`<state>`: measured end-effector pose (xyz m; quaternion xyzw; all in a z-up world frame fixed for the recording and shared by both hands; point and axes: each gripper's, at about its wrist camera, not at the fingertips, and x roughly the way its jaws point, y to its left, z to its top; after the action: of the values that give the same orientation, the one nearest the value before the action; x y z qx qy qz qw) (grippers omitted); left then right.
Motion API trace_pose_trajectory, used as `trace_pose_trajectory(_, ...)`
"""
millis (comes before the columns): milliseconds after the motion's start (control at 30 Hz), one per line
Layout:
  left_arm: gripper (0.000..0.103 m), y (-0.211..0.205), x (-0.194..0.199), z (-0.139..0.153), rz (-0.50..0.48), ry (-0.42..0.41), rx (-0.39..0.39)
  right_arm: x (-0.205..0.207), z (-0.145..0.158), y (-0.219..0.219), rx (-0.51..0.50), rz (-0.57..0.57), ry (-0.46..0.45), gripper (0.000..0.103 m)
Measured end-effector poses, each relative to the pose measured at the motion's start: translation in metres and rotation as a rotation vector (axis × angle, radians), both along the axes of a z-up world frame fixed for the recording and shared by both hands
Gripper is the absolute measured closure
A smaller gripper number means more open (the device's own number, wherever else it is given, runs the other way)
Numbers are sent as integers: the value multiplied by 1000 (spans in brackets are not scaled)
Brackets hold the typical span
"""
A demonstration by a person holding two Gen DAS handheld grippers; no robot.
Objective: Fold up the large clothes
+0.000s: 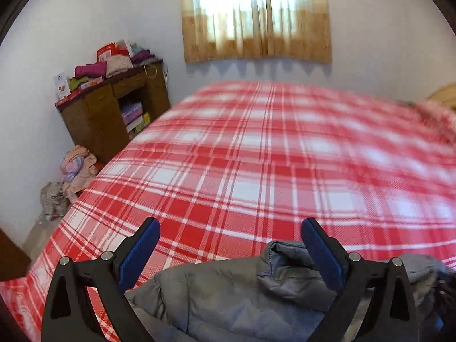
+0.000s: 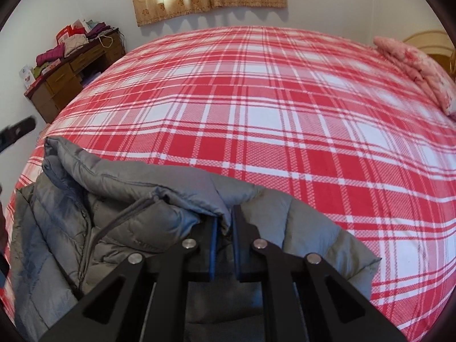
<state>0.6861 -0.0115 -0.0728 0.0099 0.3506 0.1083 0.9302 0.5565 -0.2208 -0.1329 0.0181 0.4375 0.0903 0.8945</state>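
Observation:
A grey padded jacket (image 2: 119, 213) lies at the near edge of a bed with a red and white plaid cover (image 2: 256, 108). My right gripper (image 2: 225, 222) is shut on the jacket's collar edge, the fabric pinched between its blue pads. In the left wrist view the jacket (image 1: 228, 293) sits low under my left gripper (image 1: 230, 239), which stands open above it. Its blue pads (image 1: 139, 253) are wide apart and hold nothing. A dark part of the left gripper (image 2: 17, 132) shows at the left edge of the right wrist view.
A brown wooden desk (image 1: 114, 111) piled with clothes and boxes stands against the wall left of the bed. A heap of clothes (image 1: 77, 171) lies on the floor below it. A pink pillow (image 2: 416, 68) rests at the bed's right end. A curtained window (image 1: 253, 14) is behind.

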Motion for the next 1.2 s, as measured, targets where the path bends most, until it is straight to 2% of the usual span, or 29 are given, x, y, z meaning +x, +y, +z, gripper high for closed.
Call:
trace_pose_trajectory(133, 4, -2, 13, -35, -2, 123, -10, -3, 1, -3, 13, -2, -15, 92)
trace_pose_trajectory(267, 4, -1, -2, -67, -36, 251, 115, -4, 0, -6, 16, -4, -20, 92)
trace_pose_trajectory(333, 4, 6, -16, -74, -53, 269, 160, -6, -1, -9, 23, -7, -23, 92)
trace_pose_trajectory(400, 4, 13, -27, -79, -78, 293, 170, -6, -4, -12, 26, -10, -22, 92)
trace_pose_trajectory(467, 4, 18, -34, -75, -83, 289, 171, -8, -6, -13, 28, -12, -30, 92)
trace_pose_trajectory(567, 4, 15, -41, -57, -88, 230, 179, -12, -6, -12, 18, -12, -37, 92)
trace_pose_trajectory(700, 4, 11, -49, -2, -70, -1, 108, -14, -6, -10, -8, 0, -49, 92)
trace_pose_trajectory(767, 4, 6, -35, 10, -42, -40, 117, -16, -7, -9, -17, 2, -56, 92)
trace_pose_trajectory(833, 4, 2, -12, 3, -7, -19, 166, -19, -5, -8, -26, 5, -68, 92)
trace_pose_trajectory(900, 4, 4, 6, -20, 16, 59, 200, -20, -4, -9, -28, 8, -69, 92)
trace_pose_trajectory(967, 4, 8, 9, -45, 7, 146, 201, -22, -3, -12, -22, 7, -71, 92)
trace_pose_trajectory(1000, 4, 9, 2, -55, -17, 165, 187, -24, -1, -16, -8, 7, -71, 88)
trace_pose_trajectory(1067, 4, 6, -15, -69, -44, 154, 217, -26, 2, -21, 19, 10, -71, 82)
trace_pose_trajectory(1133, 4, 4, -24, -74, -55, 142, 229, -34, 8, -29, 58, -2, -81, 63)
trace_pose_trajectory(1200, 4, 3, -27, -73, -58, 123, 241, -43, 16, -36, 74, -32, -103, 53)
